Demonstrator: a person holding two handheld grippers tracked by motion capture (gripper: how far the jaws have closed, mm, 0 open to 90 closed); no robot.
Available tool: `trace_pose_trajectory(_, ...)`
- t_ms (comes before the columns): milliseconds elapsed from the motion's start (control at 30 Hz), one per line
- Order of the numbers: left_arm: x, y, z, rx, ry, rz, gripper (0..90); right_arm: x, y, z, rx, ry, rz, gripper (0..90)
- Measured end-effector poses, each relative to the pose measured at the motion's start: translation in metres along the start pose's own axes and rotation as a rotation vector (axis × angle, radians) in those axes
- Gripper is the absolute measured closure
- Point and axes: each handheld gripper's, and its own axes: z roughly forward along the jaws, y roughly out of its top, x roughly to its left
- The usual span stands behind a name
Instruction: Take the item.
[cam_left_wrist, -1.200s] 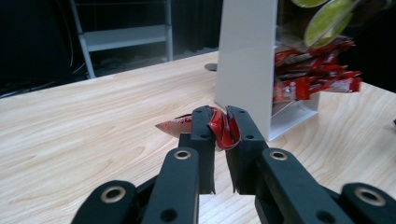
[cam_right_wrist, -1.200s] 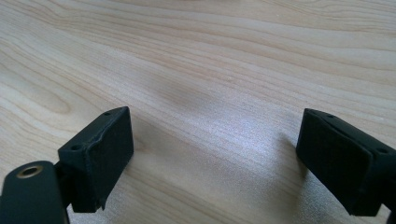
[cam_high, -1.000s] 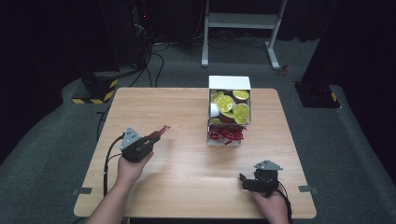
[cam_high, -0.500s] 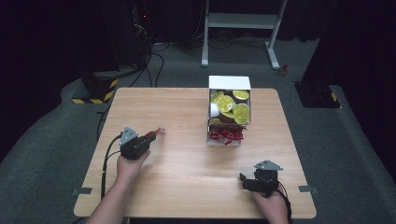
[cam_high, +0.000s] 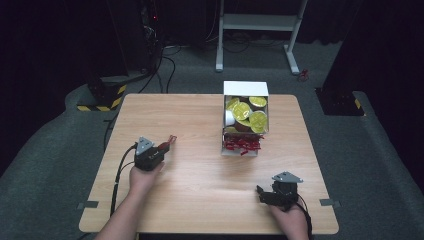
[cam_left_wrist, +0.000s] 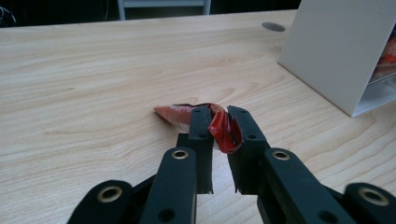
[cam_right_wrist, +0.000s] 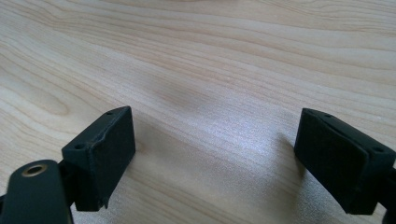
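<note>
Desk (cam_high: 200, 130) in the high view carries a white box (cam_high: 245, 89) of gold-lidded cups with red packets spilling at its near end. The left tongs (cam_high: 167, 144) sit over the left half of the desk with a red sachet (cam_high: 172, 139) at their tip, well apart from the box. The right tongs (cam_high: 262, 192) rest near the front right edge, with nothing by them.

Left gripper view: the left tongs (cam_left_wrist: 219, 122) are clamped on the red sachet (cam_left_wrist: 223, 133), its pointed end (cam_left_wrist: 169, 112) lying on or just above the wood; which, I cannot tell. The white box (cam_left_wrist: 336, 51) stands beside, to the right. The sachet judged light, thin and pliable, its glossy film likely slippery; it crumples under the pads. Best hold is across the flat body near one sealed end, as now, with modest pressure to avoid bursting it.

Right gripper view: the right tongs (cam_right_wrist: 215, 154) stand wide apart over bare wood, holding nothing.

Hidden or unclear: any print on the sachet is unreadable, part of it is covered by the jaws, and the box is cut off at the frame edge.
</note>
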Motion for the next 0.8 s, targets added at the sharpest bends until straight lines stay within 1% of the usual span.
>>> trace_pose_trajectory(200,0.002,-0.004,0.006,0.058,0.023,-0.01,78.6,0.0,0.0,0.0,0.001,0.0,0.002,12.4)
trace_pose_trajectory(300,0.002,-0.004,0.008,0.087,0.038,-0.004,78.3,0.0,0.0,0.0,0.0,0.0,0.002,12.5)
trace_pose_trajectory(333,0.002,-0.005,0.009,0.095,0.039,-0.01,78.1,0.0,0.0,0.0,0.0,-0.001,0.002,12.5)
trace_pose_trajectory(400,0.002,-0.006,0.011,0.108,0.048,-0.005,78.0,0.001,0.0,0.0,0.001,-0.002,0.005,12.5)
trace_pose_trajectory(467,0.003,-0.005,0.016,0.153,0.055,0.01,77.8,0.001,0.0,0.0,0.001,-0.002,0.005,12.6)
trace_pose_trajectory(600,0.003,-0.008,0.023,0.189,0.056,0.029,77.2,0.001,0.0,0.0,0.001,-0.004,0.008,12.7)
trace_pose_trajectory(800,0.002,-0.008,0.026,0.208,0.063,0.028,75.5,0.001,0.0,0.0,0.0,-0.004,0.008,12.8)
